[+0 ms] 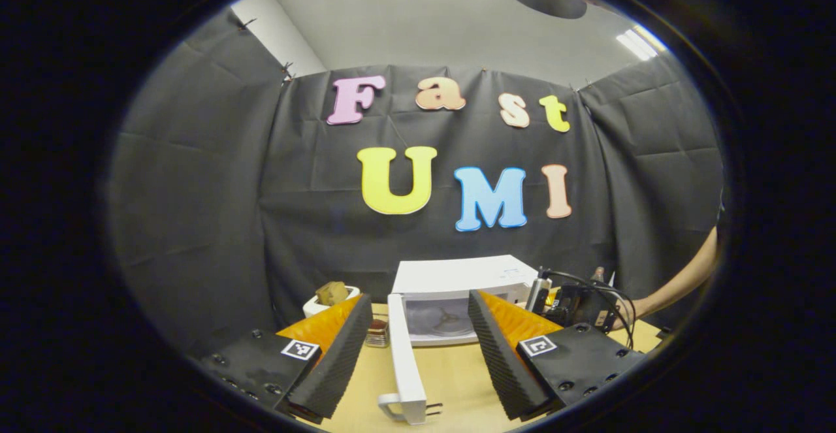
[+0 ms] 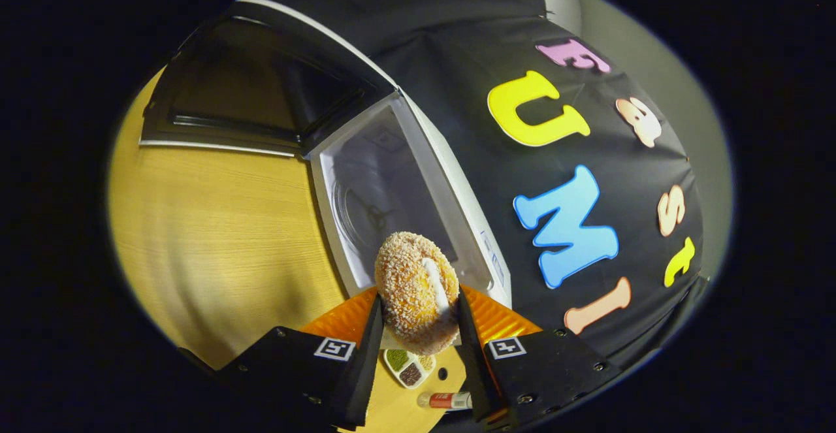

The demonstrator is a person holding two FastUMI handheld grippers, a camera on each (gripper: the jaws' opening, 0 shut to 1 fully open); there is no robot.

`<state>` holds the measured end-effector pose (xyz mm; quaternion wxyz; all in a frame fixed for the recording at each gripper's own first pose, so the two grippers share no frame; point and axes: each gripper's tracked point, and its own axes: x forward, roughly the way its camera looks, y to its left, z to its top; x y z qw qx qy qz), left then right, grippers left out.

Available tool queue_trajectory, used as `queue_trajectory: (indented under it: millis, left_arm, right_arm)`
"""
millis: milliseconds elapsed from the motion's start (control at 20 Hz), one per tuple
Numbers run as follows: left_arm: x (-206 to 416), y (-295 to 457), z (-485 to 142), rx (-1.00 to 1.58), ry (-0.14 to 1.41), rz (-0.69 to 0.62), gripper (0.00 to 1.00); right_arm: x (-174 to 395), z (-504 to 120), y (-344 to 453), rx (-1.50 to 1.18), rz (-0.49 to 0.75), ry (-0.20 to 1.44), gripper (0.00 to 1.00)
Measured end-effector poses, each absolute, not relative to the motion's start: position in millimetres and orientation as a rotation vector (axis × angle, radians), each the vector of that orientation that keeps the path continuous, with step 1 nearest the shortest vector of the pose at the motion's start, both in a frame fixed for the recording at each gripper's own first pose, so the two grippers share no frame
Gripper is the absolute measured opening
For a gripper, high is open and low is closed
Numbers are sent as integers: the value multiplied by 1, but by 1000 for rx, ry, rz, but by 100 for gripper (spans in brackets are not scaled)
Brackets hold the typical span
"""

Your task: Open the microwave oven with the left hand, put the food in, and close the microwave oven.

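Note:
The white microwave (image 1: 457, 275) stands at the back of the wooden table with its door (image 1: 403, 354) swung wide toward me, handle (image 1: 394, 409) nearest. My left gripper (image 1: 418, 299) is open, and the door's edge shows between its fingers with neither touching it. In the right gripper view, the open cavity (image 2: 385, 191) with its glass turntable lies just ahead, the dark door (image 2: 255, 100) to its left. My right gripper (image 2: 418, 299) is shut on a round crumbed piece of food (image 2: 413, 283), held just in front of the opening. The right gripper (image 1: 545, 296) and a forearm (image 1: 679, 286) appear right of the microwave.
A white bowl (image 1: 326, 299) holding a brownish lump sits left of the microwave, with a small stack (image 1: 377, 333) beside the door hinge. Below the right gripper lie a small compartment dish (image 2: 408, 366) and a red-and-white tube (image 2: 447, 400). Bare wooden tabletop (image 2: 215, 237) spreads in front.

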<state>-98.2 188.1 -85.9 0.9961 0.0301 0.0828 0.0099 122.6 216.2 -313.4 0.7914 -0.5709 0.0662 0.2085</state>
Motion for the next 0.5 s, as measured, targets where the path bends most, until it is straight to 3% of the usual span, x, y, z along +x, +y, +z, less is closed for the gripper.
queue_trajectory:
  millis: [500]
  left_arm:
    - [-134,224,-85,86,207,159,96]
  right_arm:
    - [171,-345,261,-1407,498,-14,59]
